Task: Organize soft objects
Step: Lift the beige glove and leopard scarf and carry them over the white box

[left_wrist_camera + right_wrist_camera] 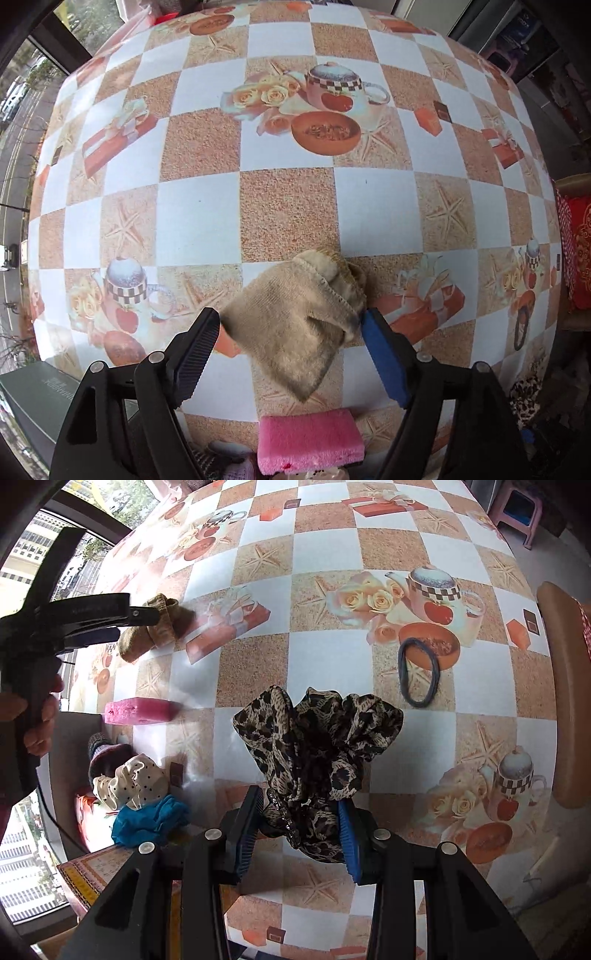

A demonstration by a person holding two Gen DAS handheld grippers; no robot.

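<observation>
The left wrist view shows the left gripper (290, 325) with fingers spread around a tan sock (295, 325) lying on the table (199, 218), a pink sponge (310, 439) nearer the camera. The right wrist view alone shows the right gripper (301, 825), fingers clenched on a leopard-print scarf (317, 753), plus a dark hair band (419, 672) on the table.

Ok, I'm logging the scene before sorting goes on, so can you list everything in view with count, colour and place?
tan sock: 1, beige, between the left gripper's fingers, above the table
leopard-print scarf: 1, brown and black, bunched between the right gripper's fingers
pink sponge: 1, pink, on the table near its edge
hair band: 1, dark grey loop, flat on the table
polka-dot cloth: 1, cream with black dots, in the pile at the table edge
blue cloth: 1, teal, same pile
knit item: 1, dark striped, same pile
table: 1, checked printed cover
left gripper: 1, black, around the sock
right gripper: 1, black, shut on the scarf
</observation>
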